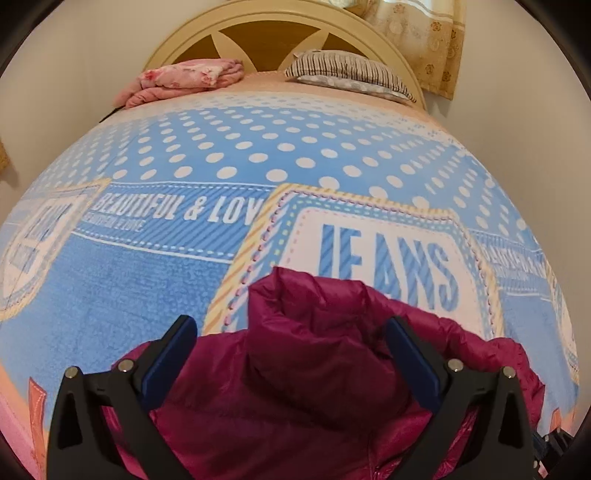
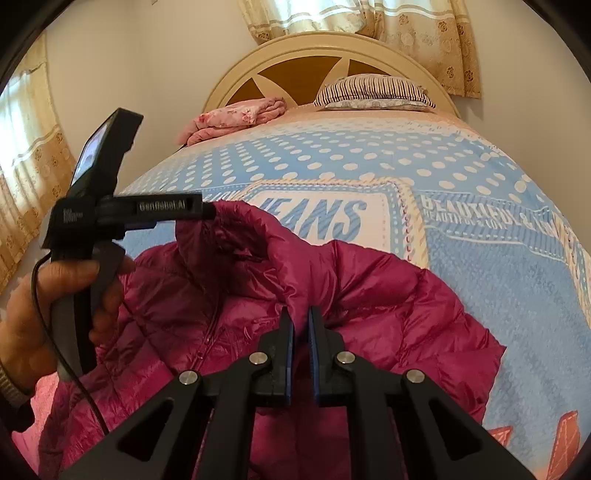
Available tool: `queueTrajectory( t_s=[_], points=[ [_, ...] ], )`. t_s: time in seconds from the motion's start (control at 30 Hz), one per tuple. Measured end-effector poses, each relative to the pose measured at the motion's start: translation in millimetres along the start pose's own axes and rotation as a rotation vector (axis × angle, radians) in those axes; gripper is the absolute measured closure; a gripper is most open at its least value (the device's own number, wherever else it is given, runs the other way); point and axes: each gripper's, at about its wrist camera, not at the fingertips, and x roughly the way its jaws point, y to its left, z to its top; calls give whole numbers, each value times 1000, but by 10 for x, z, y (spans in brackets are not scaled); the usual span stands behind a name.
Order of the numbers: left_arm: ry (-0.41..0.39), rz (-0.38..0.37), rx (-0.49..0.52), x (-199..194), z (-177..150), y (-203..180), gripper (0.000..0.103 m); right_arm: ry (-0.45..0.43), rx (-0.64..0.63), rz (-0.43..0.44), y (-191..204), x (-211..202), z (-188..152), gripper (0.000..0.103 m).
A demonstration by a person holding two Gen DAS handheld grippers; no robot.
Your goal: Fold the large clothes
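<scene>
Here the right claw point(image 2: 301, 314) points down over the bed point(image 2: 480, 258), its jaws nearly together and pinching a raised fold of the magenta puffer jacket point(image 2: 369, 295). The jacket lies spread on the near part of the blue dotted bedspread. In the left wrist view the left claw point(image 1: 291, 325) hangs tilted down with its jaws wide apart, a bunched hump of jacket point(image 1: 306, 350) between them; whether the pads touch it I cannot tell. Only the right wrist view shows the person's left hand point(image 2: 66, 295) wrapped around that tool's handle, its tip at the jacket's lifted edge. Farther off, both views show one folded pink blanket point(image 1: 184, 79), one striped pillow point(image 1: 347, 72) and one arched headboard point(image 1: 273, 33).
</scene>
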Motion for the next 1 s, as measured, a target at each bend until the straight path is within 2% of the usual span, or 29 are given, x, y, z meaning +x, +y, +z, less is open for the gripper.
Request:
queueTrajectory(
  t_s=[0.03, 0.07, 0.1, 0.13, 0.17, 0.2, 0.33, 0.47, 0.7, 0.83, 0.93, 1.0],
  points=[
    [-2, 13, 21, 7, -15, -22, 4, 0, 2, 1, -12, 0, -2, 96],
    [4, 23, 42, 22, -40, -39, 16, -1, 6, 1, -30, -4, -1, 96],
    [21, 13, 46, 44, -53, -40, 36, -2, 9, 1, -44, -11, 1, 96],
    [43, -12, 40, 63, -68, -28, 48, -4, 10, 1, -53, -16, 0, 96],
    [64, -44, 33, 57, -98, -9, 69, -5, 7, -3, -55, -24, -4, 96],
    [60, -50, 35, 26, -120, -4, 81, -7, 1, -10, -55, -32, -13, 96],
    [-35, -56, 113, -335, -325, -48, 89, -1, -5, -29, -93, -54, -84, 96],
    [-47, -90, 118, -535, -589, 40, 91, 29, 35, -43, -245, -28, -193, 96],
    [81, -117, 106, -200, -1029, 161, 94, 78, 137, -28, -445, 14, -281, 96],
    [42, -191, 64, -273, -983, 246, 94, 26, 148, -59, -452, -145, -193, 96],
    [27, -187, 66, -307, -984, 256, 93, -35, 105, -108, -288, -292, -83, 94],
    [35, -204, 37, -251, -998, 300, 93, -77, 60, -80, -109, -355, 33, 90]
  ],
)
